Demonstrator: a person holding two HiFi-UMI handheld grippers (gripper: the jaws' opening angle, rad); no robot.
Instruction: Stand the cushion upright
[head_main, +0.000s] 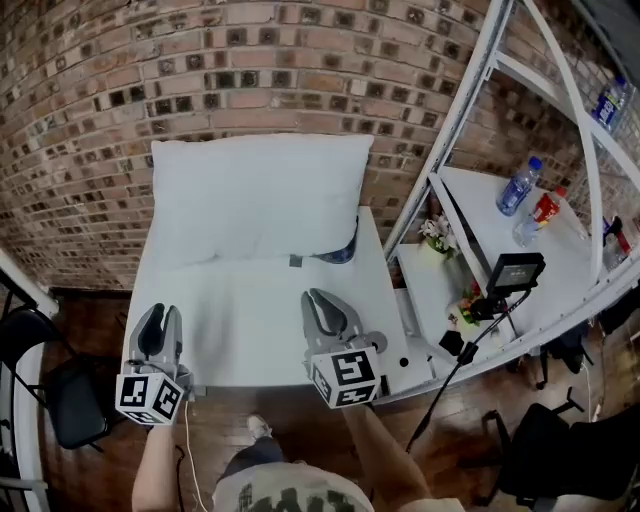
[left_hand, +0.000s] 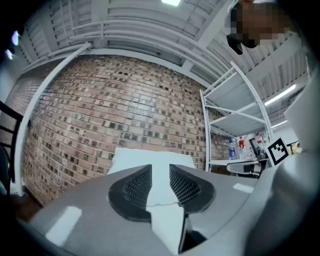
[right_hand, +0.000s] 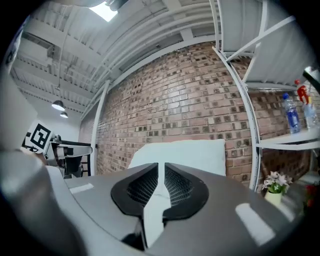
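**Cushion Up: Keep Clear of It**

The left gripper (head_main: 160, 318) hangs at the counter's (head_main: 250, 330) near edge, jaws closing on nothing. The cushion (head_main: 260, 195) stands upright, leaning on the brick wall (head_main: 90, 110). The right gripper (head_main: 326, 305), its jaws also closing empty, should likely avoid nudging it.

open table (head_main: 250, 325) before cushion (head_main: 255, 195) (shelving (head_main: 475, 205) right)

Bright, even light came from a ceiling panel (right_hand: 105, 11), shadows were soft, and fisheye distortion curved the brick wall (right_hand: 190, 95) toward dark corners in both gripper views.
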